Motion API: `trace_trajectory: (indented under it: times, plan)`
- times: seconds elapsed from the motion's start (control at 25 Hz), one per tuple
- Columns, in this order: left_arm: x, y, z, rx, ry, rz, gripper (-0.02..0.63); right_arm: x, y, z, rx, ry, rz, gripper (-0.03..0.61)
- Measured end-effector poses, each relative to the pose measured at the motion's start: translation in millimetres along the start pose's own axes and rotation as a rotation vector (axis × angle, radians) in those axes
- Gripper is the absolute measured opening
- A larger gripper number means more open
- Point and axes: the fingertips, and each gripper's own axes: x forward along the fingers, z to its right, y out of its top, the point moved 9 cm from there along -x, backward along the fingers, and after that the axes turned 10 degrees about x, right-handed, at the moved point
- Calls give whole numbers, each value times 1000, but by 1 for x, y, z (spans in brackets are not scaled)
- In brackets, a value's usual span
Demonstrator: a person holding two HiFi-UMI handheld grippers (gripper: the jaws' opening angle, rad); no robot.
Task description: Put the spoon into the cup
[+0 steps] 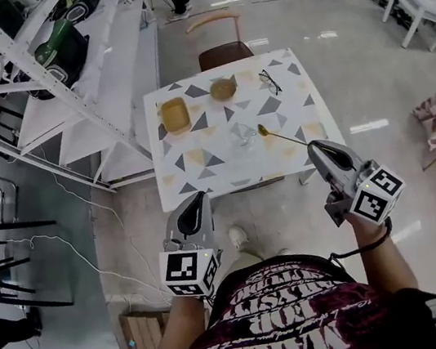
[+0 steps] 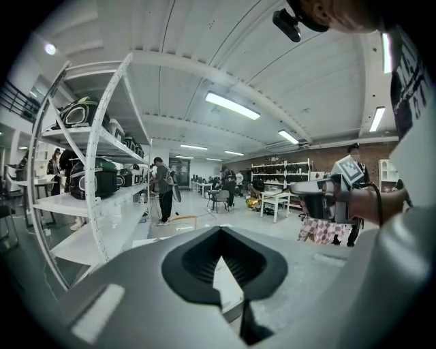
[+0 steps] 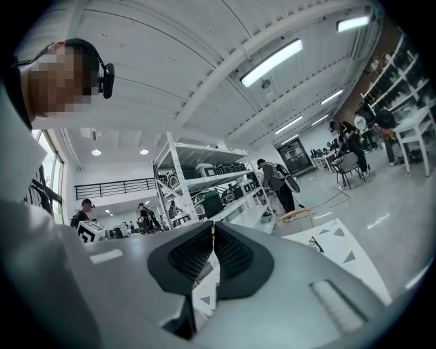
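The table (image 1: 203,182), covered in a cloth of grey and yellow triangles, stands ahead of the person with a chair (image 1: 221,45) at its far side, and everything the task needs lies on it untouched. Both tools are on the person's side of it. The left gripper (image 1: 199,195) hangs short of the near edge, and the right gripper (image 1: 312,145) is at the near right corner, apparently above the tabletop rather than on it.

In the left gripper view the fingers (image 2: 197,262) are clenched tip to tip with nothing between them, only a slice of table showing through the gap below the tips. The right gripper view shows the same: its fingers (image 3: 235,255) are pressed together and empty.

Further back on the table sit a yellow square dish (image 1: 175,114), a round bowl (image 1: 223,88) and a pair of glasses (image 1: 270,82), none of them part of the job. The cup (image 1: 243,135), a clear glass, stands upright near the middle and looks empty. The spoon (image 1: 282,135), gold-coloured, lies flat just to the cup's right, its bowl end nearest the cup and its handle running toward the right gripper.

By my reading nothing is done yet. One gripper must reach in, part its fingers, take the handle, lift the spoon and lower it into the cup
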Motion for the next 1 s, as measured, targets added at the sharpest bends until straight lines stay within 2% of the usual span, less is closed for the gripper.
trace_trajectory:
  times: [0.24,0.6,1.0]
  plan:
    - [17,0,-26,-14,2,1,0,28,6,5,1,-8,-14,35]
    - [49,-8,-54,-25,-38,-22,0,70,8,16,2,-18,-45,35]
    - [80,-1,-99,-20,-93,14,0,102,30,16,-39,-85,-4,35]
